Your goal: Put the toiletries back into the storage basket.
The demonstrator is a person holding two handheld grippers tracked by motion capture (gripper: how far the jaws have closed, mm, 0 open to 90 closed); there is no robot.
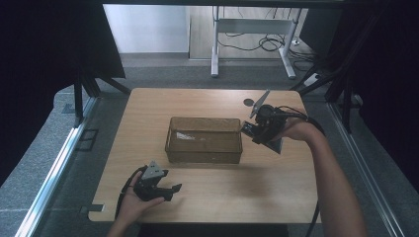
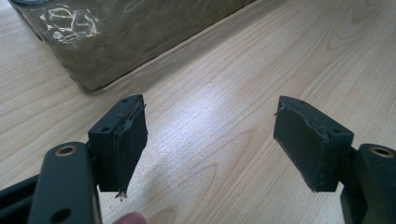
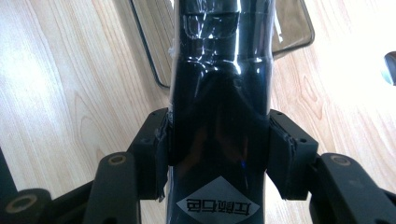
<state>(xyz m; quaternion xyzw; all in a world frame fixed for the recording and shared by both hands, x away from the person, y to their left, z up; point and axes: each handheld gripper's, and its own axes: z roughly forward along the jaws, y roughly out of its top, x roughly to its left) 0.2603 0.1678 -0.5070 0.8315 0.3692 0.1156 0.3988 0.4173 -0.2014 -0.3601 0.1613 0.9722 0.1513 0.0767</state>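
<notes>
The right tongs [image 3: 219,154] clamped a glossy black bottle [image 3: 219,84] bearing a white diamond label. Just beside it sat a clear brown tub [image 1: 203,140] on the table [image 1: 148,108]. The left tongs [image 2: 210,144] gaped wide, holding nothing.

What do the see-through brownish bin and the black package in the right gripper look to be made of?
Rectangular tinted bin: likely clear smoked plastic, since the wood grain shows through its walls. Glossy black package: apparently plastic film wrap, with creases and sharp highlights, clamped in the right gripper.

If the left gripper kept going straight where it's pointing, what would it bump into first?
Probably the clear brownish plastic box: the open, empty left gripper points across bare wooden table toward its near wall, though depth is unclear.
</notes>
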